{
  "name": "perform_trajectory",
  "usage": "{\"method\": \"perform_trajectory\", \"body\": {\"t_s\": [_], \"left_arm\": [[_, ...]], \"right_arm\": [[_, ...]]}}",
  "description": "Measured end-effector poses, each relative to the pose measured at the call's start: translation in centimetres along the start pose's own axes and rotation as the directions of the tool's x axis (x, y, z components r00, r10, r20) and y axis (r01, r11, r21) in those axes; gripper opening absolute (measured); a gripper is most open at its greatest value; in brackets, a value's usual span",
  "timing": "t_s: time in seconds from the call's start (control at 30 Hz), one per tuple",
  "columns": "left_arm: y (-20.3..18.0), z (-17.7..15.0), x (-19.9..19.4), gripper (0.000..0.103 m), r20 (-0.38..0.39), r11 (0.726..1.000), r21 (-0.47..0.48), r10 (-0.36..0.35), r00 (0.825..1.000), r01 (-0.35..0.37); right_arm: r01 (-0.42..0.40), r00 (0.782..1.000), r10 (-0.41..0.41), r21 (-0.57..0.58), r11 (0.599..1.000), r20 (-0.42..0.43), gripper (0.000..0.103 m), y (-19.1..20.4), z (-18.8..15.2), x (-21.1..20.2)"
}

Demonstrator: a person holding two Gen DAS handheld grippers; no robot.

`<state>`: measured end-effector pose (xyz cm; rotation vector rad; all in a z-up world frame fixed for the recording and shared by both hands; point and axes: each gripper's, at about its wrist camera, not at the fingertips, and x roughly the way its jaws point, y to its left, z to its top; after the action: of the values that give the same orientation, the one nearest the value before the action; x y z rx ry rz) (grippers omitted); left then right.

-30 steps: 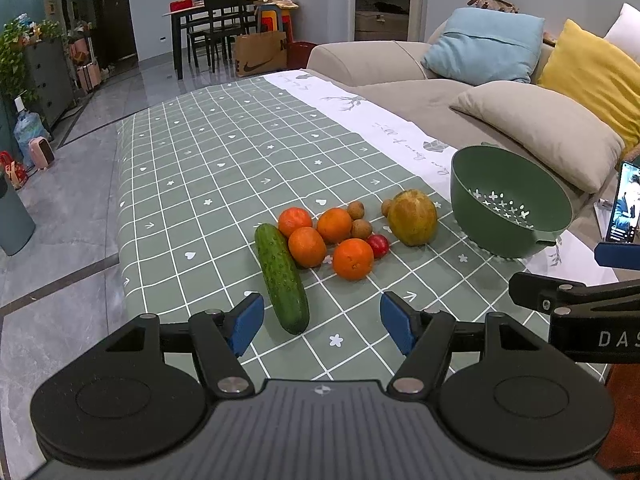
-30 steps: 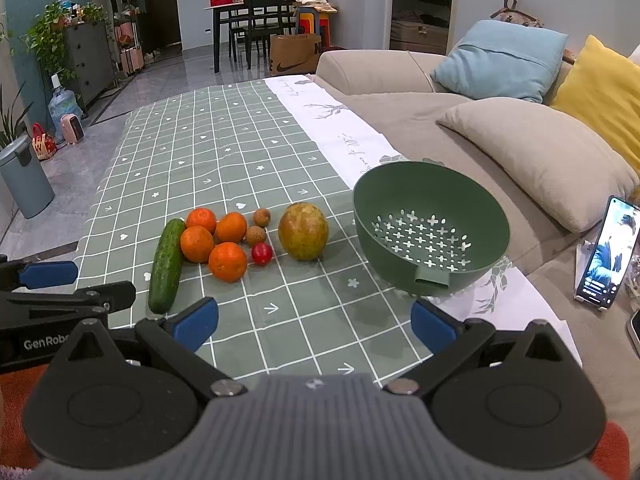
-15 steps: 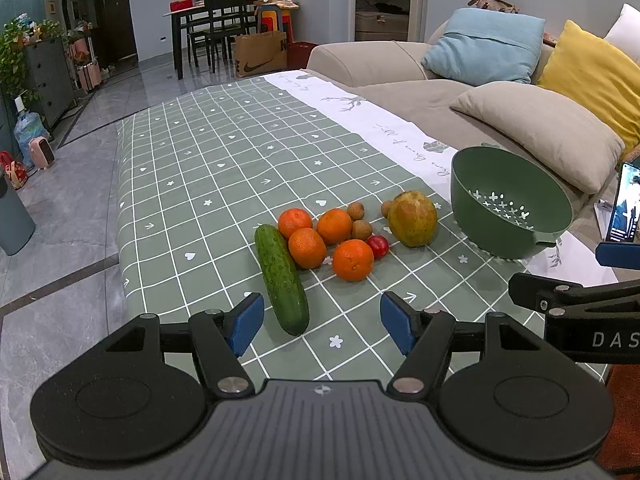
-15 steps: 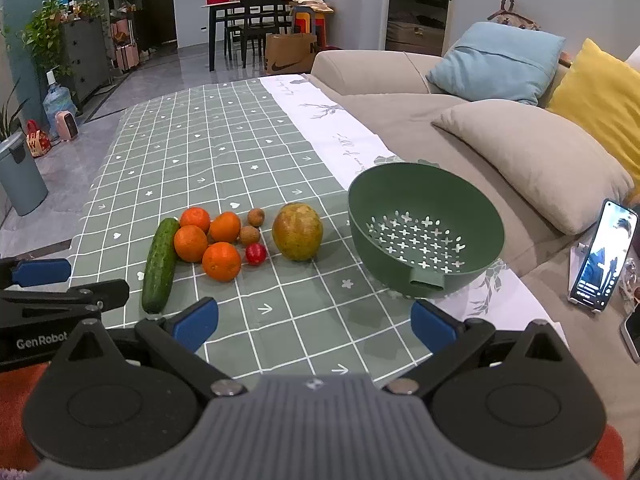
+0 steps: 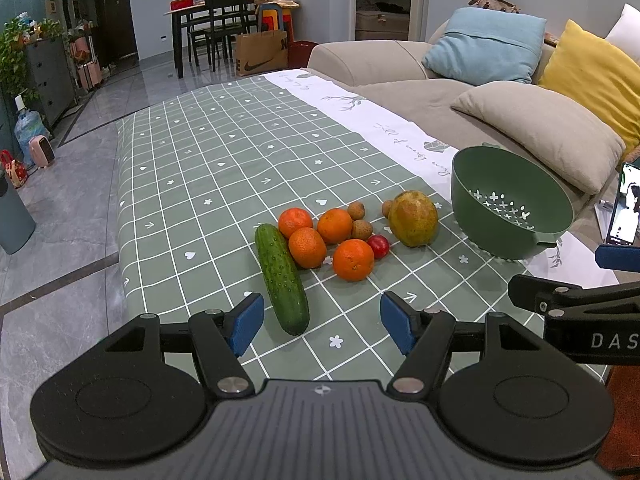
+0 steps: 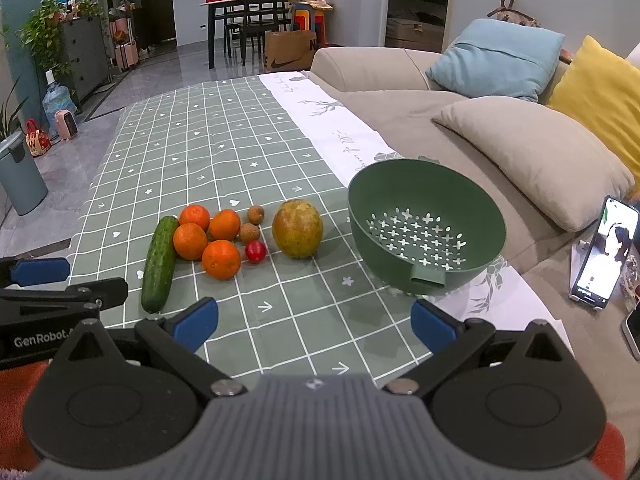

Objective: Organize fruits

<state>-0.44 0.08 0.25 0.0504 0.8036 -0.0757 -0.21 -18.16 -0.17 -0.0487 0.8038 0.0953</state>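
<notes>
- Little has changed over the last second; in the right wrist view the bowl (image 6: pixel 426 226) and fruit have slid slightly from where they sat a second ago, so the right gripper (image 6: pixel 314 320) has drifted a touch; the left view is as it was; I judge the sorting not yet begun.
- The green bowl sits right of centre in the right view, empty, tilted toward the camera, cross-shaped holes in its bottom; it rests on the checked cloth (image 6: pixel 224 152), apart from the fruit.
- The cucumber (image 5: pixel 281 277) lies lengthwise at centre of the left view, its near end between the fingertips of the left gripper (image 5: pixel 322 322) but untouched.
- The mango (image 6: pixel 297 228), yellow-green and blotchy, stands between bowl and pile.
- Four oranges (image 6: pixel 221 259) cluster touching beside the cucumber.
- The small brown fruits (image 6: pixel 249 232) and one red fruit (image 6: pixel 255 251) lie between oranges and mango.
- Both grippers hover low at the bottom of their frames, jaws spread wide, grasping nothing.
</notes>
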Motion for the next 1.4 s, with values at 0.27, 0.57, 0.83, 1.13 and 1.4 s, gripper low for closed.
{"method": "perform_trajectory", "body": {"t_s": [0.27, 0.57, 0.83, 1.13, 1.4], "left_arm": [[0.0, 0.0, 0.1, 0.078, -0.002, 1.0, -0.004, 0.001, 1.0, -0.001], [0.1, 0.0, 0.2, 0.078, -0.008, 1.0, -0.007, 0.002, 1.0, -0.002], [0.5, 0.2, 1.1, 0.078, -0.026, 1.0, -0.021, -0.021, 0.999, 0.02], [2.5, 2.0, 4.5, 0.066, -0.081, 0.995, -0.101, -0.034, 0.996, 0.025], [5.0, 3.2, 9.0, 0.063, -0.141, 0.97, -0.244, -0.051, 0.989, 0.015]], "right_arm": [[-0.001, 1.0, 0.001, 0.002, 1.0, -0.002, 0.098, -0.1, 0.0, 0.0], [-0.001, 1.0, 0.001, 0.008, 1.0, -0.01, 0.098, -0.2, -0.2, 0.3], [-0.005, 1.0, 0.005, 0.017, 1.0, -0.022, 0.098, -0.4, -0.4, 1.2], [-0.063, 0.998, 0.064, -0.039, 0.997, 0.011, 0.081, -0.2, 0.4, 4.8], [-0.095, 0.995, 0.096, 0.032, 0.995, -0.035, 0.058, 0.2, 2.6, 10.0]]}}
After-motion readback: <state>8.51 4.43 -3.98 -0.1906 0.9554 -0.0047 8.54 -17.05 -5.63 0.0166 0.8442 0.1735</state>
